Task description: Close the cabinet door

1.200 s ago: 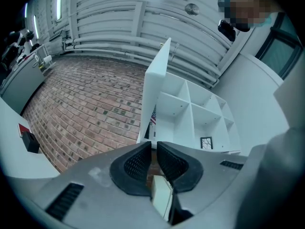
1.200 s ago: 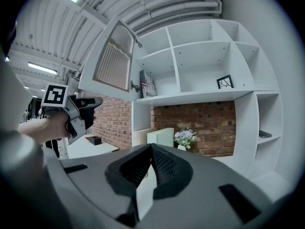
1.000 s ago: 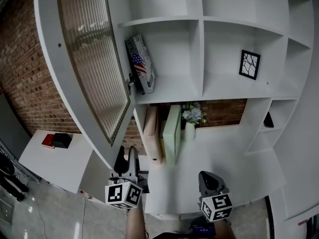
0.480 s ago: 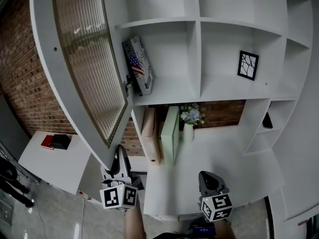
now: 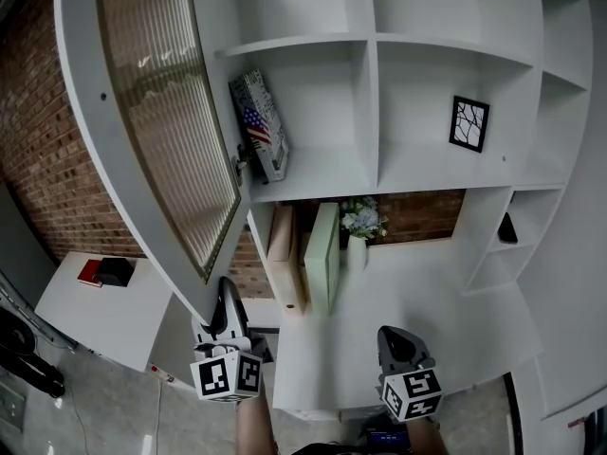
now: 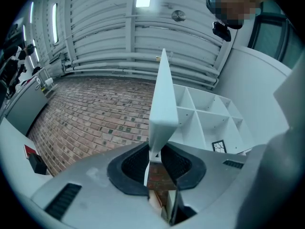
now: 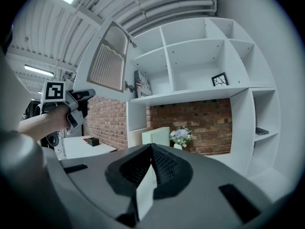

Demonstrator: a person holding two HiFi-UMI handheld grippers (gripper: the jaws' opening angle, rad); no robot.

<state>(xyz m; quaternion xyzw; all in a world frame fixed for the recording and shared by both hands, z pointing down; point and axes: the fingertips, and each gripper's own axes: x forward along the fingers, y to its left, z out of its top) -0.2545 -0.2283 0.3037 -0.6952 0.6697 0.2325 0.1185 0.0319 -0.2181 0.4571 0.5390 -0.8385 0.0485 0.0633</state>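
Observation:
The cabinet door, a white frame around ribbed glass, stands swung open to the left of the white shelf unit. In the head view my left gripper reaches up to the door's lower edge. In the left gripper view the door's edge runs down into the narrow gap of my left gripper, with both pads against it. My right gripper hangs low at the right, away from the door. It is shut with nothing in it, and its view shows the door and the left gripper.
A flag-printed box leans in the compartment behind the door. A framed picture stands one compartment to the right. Below are a pale green box and a vase of flowers. A low white table stands by the brick wall at left.
My left gripper has shifted a little left and down along the door's lower edge, and the door has edged left with it. The right gripper has stayed put.

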